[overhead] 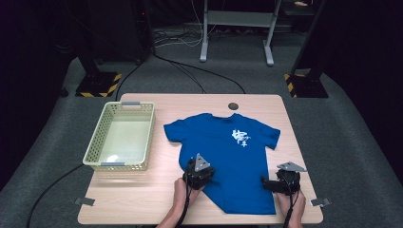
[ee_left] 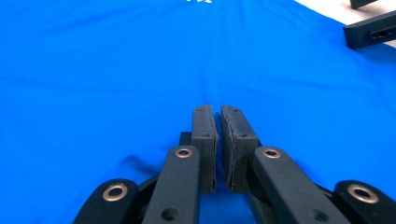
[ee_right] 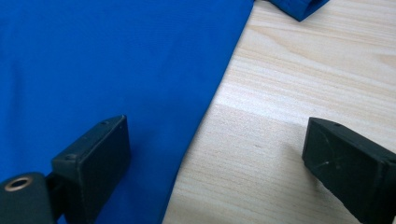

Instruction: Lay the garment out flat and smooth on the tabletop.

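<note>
A: What is the cloth on the table?

B: A blue T-shirt, smooth knit fabric, spread flat with only faint ripples. Its white print faces up. The table is pale wood-grain laminate, rectangular with rounded corners.

A: Which way does it lie?

B: Its long axis runs from the near edge to the far edge: collar toward the far edge, hem close to the near edge. The short sleeves spread toward the left and right edges. It takes up the middle and right half of the table.

A: And the left tool?

B: Its black jaws stand closed, pads nearly together, on the shirt's left side near the hem. The fabric puckers slightly ahead of the tips; whether a fold is pinched between them I cannot tell.

A: The right tool?

B: Wide open. One blocky rubber-faced jaw sits over the blue cloth, the other over bare wood, with the shirt's straight right side edge running between them.

A: Anything else?

B: A cream plastic basket, lattice-walled and rectangular, stands toward the far left corner, apart from the shirt.
</note>
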{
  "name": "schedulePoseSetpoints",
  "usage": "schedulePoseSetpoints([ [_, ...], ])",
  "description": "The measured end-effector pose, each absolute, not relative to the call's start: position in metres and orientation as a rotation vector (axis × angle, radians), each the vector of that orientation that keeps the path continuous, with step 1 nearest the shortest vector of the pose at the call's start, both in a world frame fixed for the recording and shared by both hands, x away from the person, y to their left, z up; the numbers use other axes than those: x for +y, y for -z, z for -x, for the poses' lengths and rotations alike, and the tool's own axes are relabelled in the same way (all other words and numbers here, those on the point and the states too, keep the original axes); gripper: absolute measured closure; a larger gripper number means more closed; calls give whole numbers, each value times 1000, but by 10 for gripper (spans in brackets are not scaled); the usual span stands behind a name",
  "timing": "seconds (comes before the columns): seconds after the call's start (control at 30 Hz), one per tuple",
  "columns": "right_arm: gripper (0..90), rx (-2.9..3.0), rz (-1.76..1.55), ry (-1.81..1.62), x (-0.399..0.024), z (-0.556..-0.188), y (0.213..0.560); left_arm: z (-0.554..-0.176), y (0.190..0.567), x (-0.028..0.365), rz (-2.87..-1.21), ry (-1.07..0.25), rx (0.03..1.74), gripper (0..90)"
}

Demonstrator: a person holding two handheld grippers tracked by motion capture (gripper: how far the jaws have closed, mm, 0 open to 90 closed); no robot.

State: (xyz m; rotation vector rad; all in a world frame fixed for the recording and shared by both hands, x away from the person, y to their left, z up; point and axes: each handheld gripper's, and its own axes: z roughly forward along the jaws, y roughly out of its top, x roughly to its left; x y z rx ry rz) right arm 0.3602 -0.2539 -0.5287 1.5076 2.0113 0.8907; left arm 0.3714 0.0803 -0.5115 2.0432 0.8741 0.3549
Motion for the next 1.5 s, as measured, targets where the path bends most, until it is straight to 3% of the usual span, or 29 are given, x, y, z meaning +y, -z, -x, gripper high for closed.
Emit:
schedulePoseSetpoints([
  [1.5, 70, 2007, -1511, -890, -254, -360, 529, -331, 508, 111, -2016, -398, 847, 844],
])
